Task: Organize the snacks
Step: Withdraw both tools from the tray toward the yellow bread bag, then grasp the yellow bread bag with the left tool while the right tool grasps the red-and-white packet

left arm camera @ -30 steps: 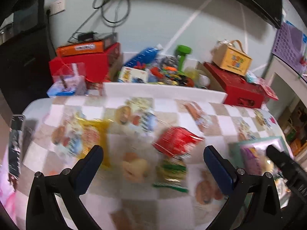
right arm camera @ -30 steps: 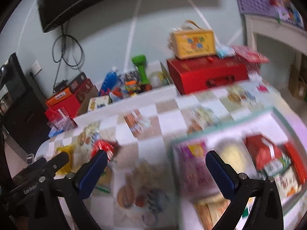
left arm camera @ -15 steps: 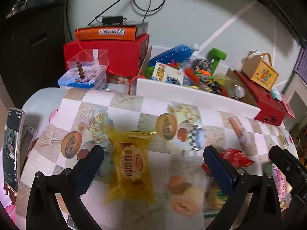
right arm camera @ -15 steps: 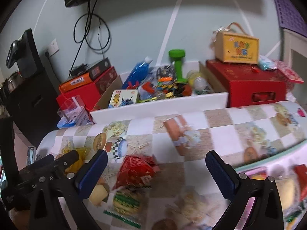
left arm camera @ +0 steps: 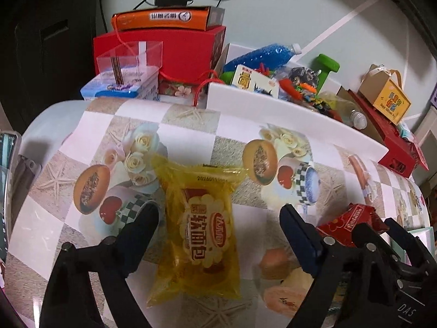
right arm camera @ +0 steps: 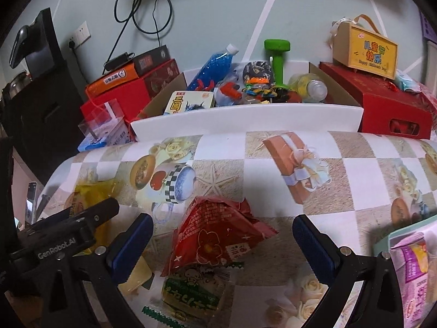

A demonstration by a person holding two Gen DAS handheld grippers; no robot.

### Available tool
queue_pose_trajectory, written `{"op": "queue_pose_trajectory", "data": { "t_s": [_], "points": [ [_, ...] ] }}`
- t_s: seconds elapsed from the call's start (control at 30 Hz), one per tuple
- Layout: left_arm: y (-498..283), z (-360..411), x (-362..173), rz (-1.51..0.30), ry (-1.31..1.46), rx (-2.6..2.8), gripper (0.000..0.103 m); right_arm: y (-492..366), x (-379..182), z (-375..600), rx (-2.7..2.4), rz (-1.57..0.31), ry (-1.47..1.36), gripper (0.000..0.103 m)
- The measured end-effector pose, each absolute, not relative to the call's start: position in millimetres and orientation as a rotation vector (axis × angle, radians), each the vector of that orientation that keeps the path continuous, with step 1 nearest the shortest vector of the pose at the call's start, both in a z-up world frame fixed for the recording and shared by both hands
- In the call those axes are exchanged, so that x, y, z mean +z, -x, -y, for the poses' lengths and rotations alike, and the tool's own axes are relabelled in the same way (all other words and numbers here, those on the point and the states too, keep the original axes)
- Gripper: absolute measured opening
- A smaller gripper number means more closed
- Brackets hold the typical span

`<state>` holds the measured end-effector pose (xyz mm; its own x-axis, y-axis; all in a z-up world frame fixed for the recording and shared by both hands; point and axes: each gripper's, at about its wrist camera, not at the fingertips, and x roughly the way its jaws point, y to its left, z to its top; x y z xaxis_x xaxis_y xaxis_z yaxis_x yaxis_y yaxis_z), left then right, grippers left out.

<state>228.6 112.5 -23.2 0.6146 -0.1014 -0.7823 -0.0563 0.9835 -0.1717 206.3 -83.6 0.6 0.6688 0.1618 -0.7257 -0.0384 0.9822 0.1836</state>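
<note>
While the yellow bread packet (left arm camera: 202, 235) lies flat on the patterned tablecloth (left arm camera: 191, 125), the left gripper (left arm camera: 218, 227) hangs over it with its jaws spread wide, one finger on each side of the packet and neither one touching it. Nothing is held between them. The packet lies lengthwise, its crimped top end pointing toward the far edge of the table, and it shows again at the left of the right wrist view (right arm camera: 90, 191), partly behind the left tool's black body.

Just to the right of it lies the red snack packet (right arm camera: 218, 235), puffed up into a peak, its near end resting on a green-printed packet (right arm camera: 194, 292). The right gripper (right arm camera: 222, 243) is placed over this pair, fingers wide apart with the red packet between them and untouched; it grips nothing. In the left wrist view the red packet (left arm camera: 347, 224) shows beyond that gripper's right finger.

At the right edge of the right wrist view stands a pale green tray (right arm camera: 396, 237) with a purple-and-pink snack bag (right arm camera: 415, 270) in it.

Behind the table is a white-fronted box (right arm camera: 245, 120) of odds and ends, among them a blue bottle (right arm camera: 213, 65) and a green dumbbell (right arm camera: 278, 57). A red gift box (right arm camera: 382, 104) stands to its right.
</note>
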Motion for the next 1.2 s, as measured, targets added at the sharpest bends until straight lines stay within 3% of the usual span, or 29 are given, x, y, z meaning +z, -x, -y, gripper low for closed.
{"op": "queue_pose_trajectory", "data": {
  "t_s": [0.1, 0.2, 0.33, 0.4, 0.5, 0.57, 0.6, 0.63, 0.8, 1.2],
  "points": [
    [-230, -113, -27, -0.919, 0.188, -0.022, 0.089, -208, -4, 82, 0.118, -0.838, -0.157, 0.103],
    [-230, -112, -30, -0.926, 0.19, -0.03, 0.081, -209, -8, 80, 0.124, -0.85, -0.162, 0.101],
    [-230, -112, -31, -0.927, 0.189, -0.028, 0.08, -210, -12, 80, 0.128, -0.854, -0.164, 0.097],
    [-230, -112, -31, -0.927, 0.191, -0.03, 0.072, -210, -12, 79, 0.135, -0.858, -0.172, 0.093],
    [-231, -112, -32, -0.931, 0.185, -0.026, 0.07, -210, -13, 80, 0.145, -0.863, -0.182, 0.089],
    [-230, -112, -32, -0.929, 0.181, -0.026, 0.066, -210, -14, 80, 0.155, -0.866, -0.193, 0.077],
    [-230, -111, -32, -0.928, 0.18, -0.028, 0.059, -210, -15, 80, 0.157, -0.87, -0.199, 0.073],
    [-230, -111, -32, -0.928, 0.181, -0.03, 0.056, -211, -17, 81, 0.159, -0.877, -0.207, 0.063],
    [-230, -109, -31, -0.923, 0.175, -0.045, 0.044, -210, -18, 84, 0.167, -0.881, -0.236, 0.062],
    [-226, -106, -27, -0.9, 0.163, -0.06, 0.042, -209, -18, 88, 0.167, -0.878, -0.255, 0.061]
  ]
}}
